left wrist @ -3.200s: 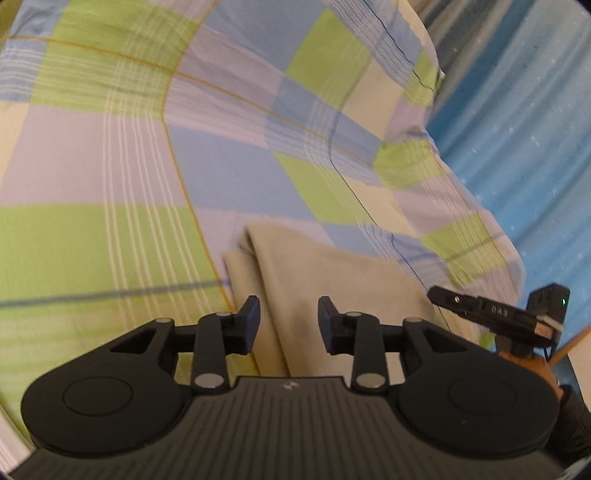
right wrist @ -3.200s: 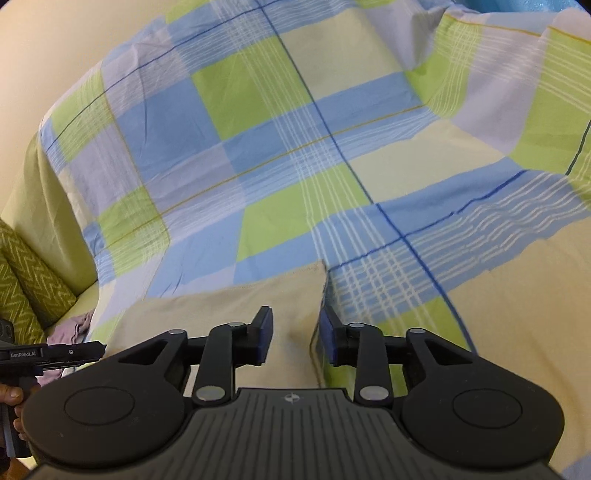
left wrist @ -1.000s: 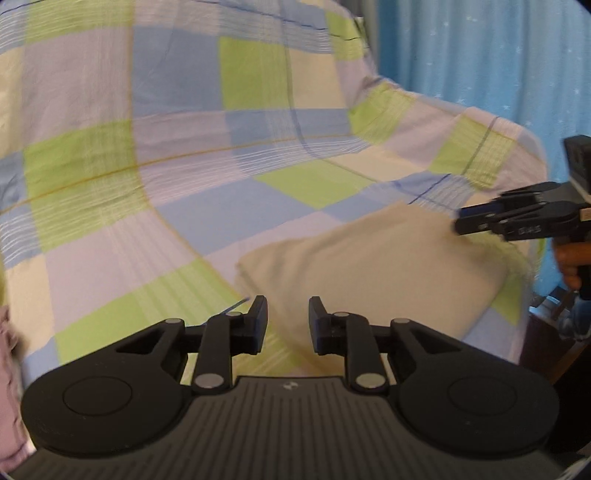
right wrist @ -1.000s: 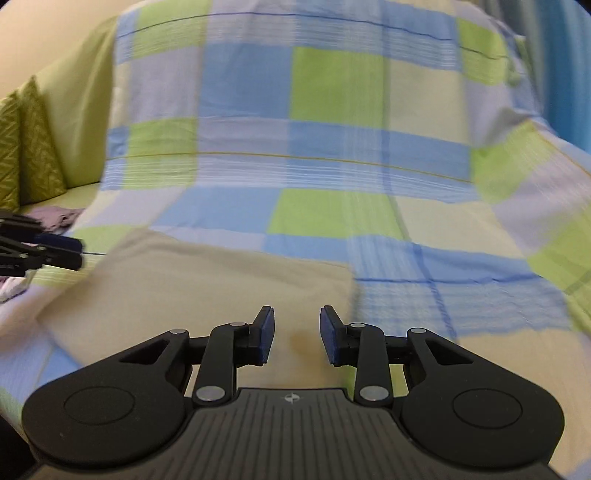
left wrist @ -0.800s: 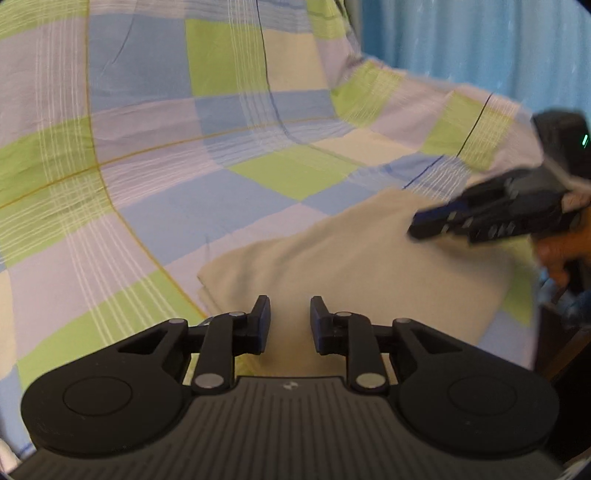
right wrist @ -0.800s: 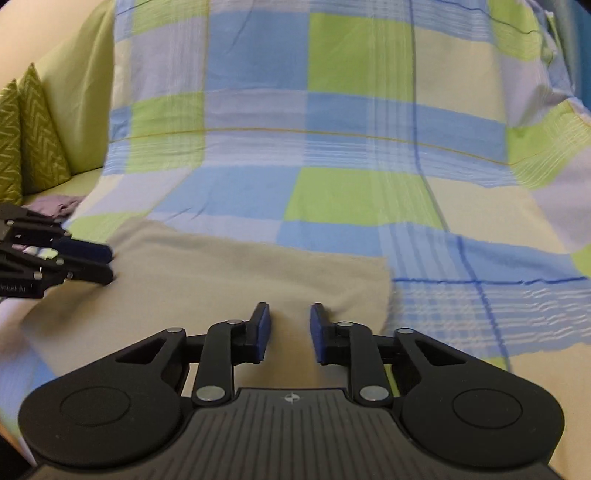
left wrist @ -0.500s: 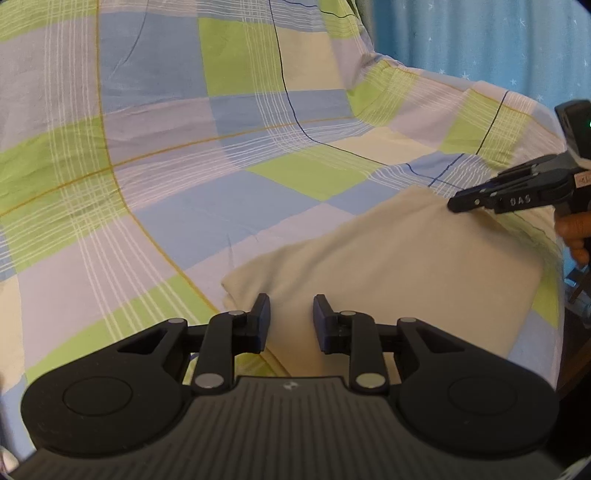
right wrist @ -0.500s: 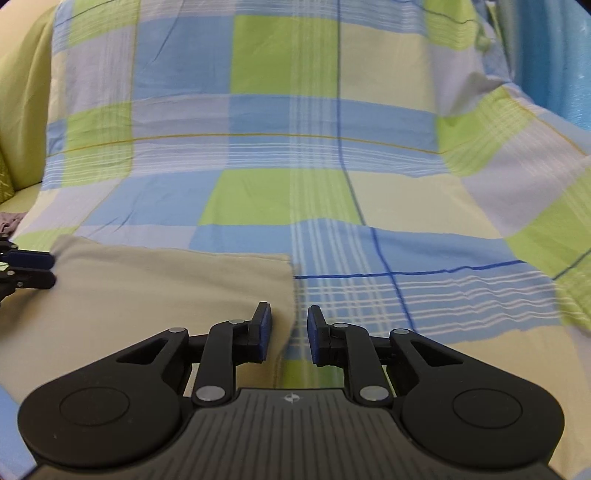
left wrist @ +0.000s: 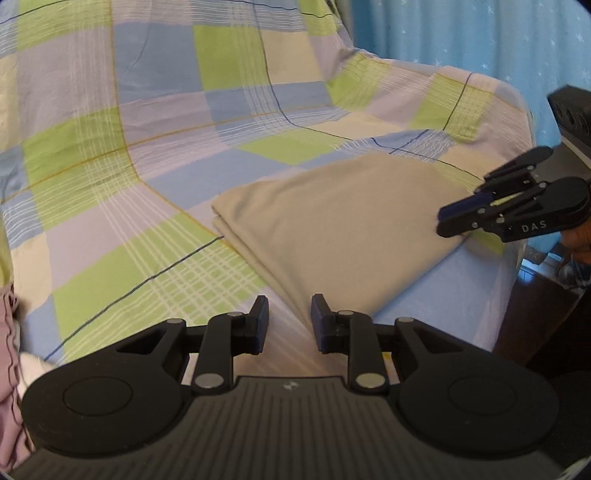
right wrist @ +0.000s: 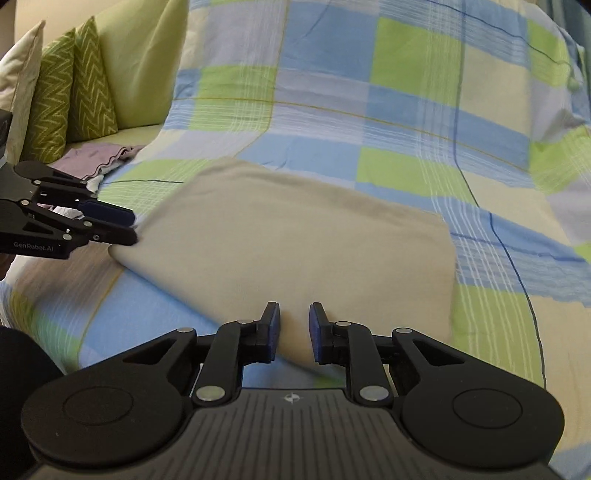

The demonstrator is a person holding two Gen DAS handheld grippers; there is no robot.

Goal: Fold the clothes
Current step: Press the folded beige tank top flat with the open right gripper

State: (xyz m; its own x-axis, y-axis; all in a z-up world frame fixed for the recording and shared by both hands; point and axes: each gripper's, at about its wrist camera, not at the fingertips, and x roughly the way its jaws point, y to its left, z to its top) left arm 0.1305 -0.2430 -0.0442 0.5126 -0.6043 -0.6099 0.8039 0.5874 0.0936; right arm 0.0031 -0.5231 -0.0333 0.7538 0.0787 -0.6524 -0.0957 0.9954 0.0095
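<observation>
A folded beige cloth (left wrist: pixel 332 221) (right wrist: pixel 295 240) lies flat on the plaid sheet (left wrist: pixel 147 147) (right wrist: pixel 369 110) that covers the sofa. My left gripper (left wrist: pixel 286 321) is open, low over the sheet, with the cloth's near corner just ahead of its right finger. In the right wrist view the left gripper (right wrist: pixel 127 227) reaches the cloth's left corner, fingers slightly apart. My right gripper (right wrist: pixel 294 325) has a narrow gap over the cloth's near edge. Seen from the left wrist, the right gripper (left wrist: pixel 441 223) sits at the cloth's right corner.
A purple garment (right wrist: pixel 96 158) (left wrist: pixel 7 369) lies at the sofa's left end, below green zigzag cushions (right wrist: pixel 74 85). A blue curtain (left wrist: pixel 461 33) hangs behind the sofa's right end. A hand (left wrist: pixel 580 243) holds the right gripper past the seat edge.
Both grippers have dropped lower and come in to the cloth's two near corners. The right gripper's fingers have narrowed a little. The cloth still lies flat.
</observation>
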